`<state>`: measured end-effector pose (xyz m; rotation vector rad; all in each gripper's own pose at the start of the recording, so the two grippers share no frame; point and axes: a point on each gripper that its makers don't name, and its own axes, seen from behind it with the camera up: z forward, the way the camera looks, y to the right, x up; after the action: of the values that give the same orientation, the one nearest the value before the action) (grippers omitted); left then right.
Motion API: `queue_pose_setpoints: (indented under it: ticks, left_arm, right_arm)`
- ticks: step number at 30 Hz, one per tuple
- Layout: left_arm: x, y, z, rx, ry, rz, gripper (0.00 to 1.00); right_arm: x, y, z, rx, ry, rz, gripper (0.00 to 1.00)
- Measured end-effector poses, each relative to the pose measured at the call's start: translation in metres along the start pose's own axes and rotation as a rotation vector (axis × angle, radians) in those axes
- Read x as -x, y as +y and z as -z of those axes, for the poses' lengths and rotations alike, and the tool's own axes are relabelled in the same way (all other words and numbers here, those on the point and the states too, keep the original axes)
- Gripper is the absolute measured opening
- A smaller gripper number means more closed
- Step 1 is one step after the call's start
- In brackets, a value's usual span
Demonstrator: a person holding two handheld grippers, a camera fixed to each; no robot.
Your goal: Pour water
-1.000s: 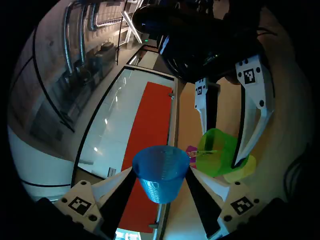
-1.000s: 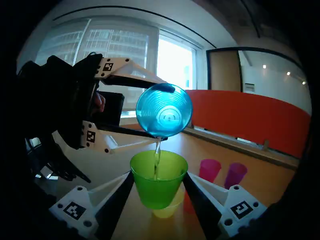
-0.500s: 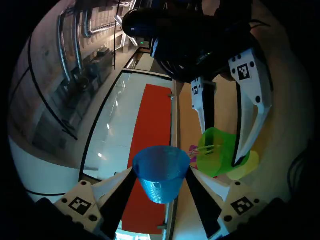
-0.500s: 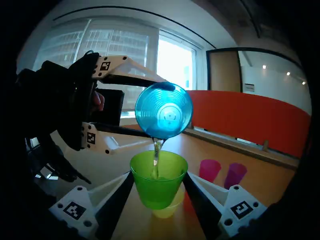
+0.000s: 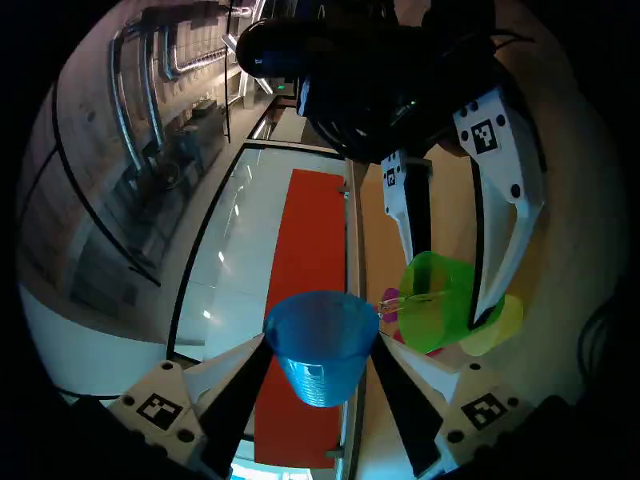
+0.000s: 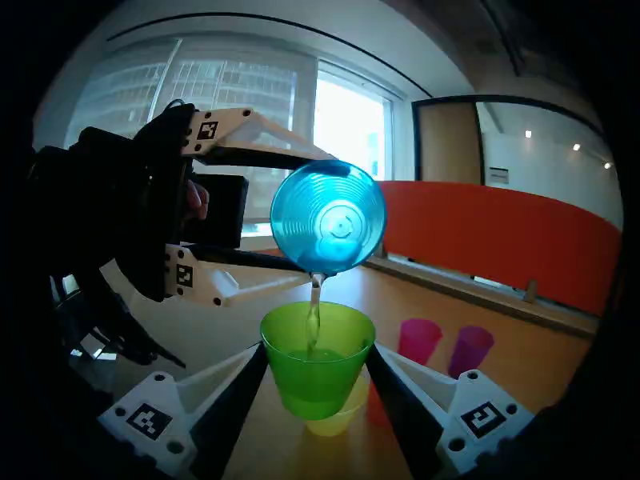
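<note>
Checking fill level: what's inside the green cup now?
Some water, with a thin stream falling in from the tilted blue cup. The green cup has a tinted wall that hides its bottom, so depth is unclear.

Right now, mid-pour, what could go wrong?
1. The water stream is thin; if the left gripper drifts with the blue cup, it may miss the green cup and wet the table.
2. The right gripper grips the green cup with water in it; more weight might make it slip.
</note>
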<state>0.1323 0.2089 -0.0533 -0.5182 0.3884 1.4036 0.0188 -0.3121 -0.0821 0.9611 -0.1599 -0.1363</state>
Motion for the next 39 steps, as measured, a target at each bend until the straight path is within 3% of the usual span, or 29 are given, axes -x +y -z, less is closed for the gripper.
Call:
queue_pose_setpoints:
  ticks: [18,29,39]
  left_arm:
    - [0.0010,-0.0077,-0.0003,-0.018,-0.003,-0.058,0.84]
    - [-0.0023,-0.0074,0.0058,-0.024,-0.004,-0.101,0.84]
    - [-0.0024,-0.0045,0.0021,-0.033,-0.004,-0.142,0.84]
  right_arm:
    - [-0.0024,0.0017,0.0012,0.003,0.003,0.002,0.90]
    - [-0.0039,0.0036,0.0012,0.005,0.005,0.000,0.90]
    - [-0.0047,0.0039,0.0011,0.007,0.008,0.000,0.90]
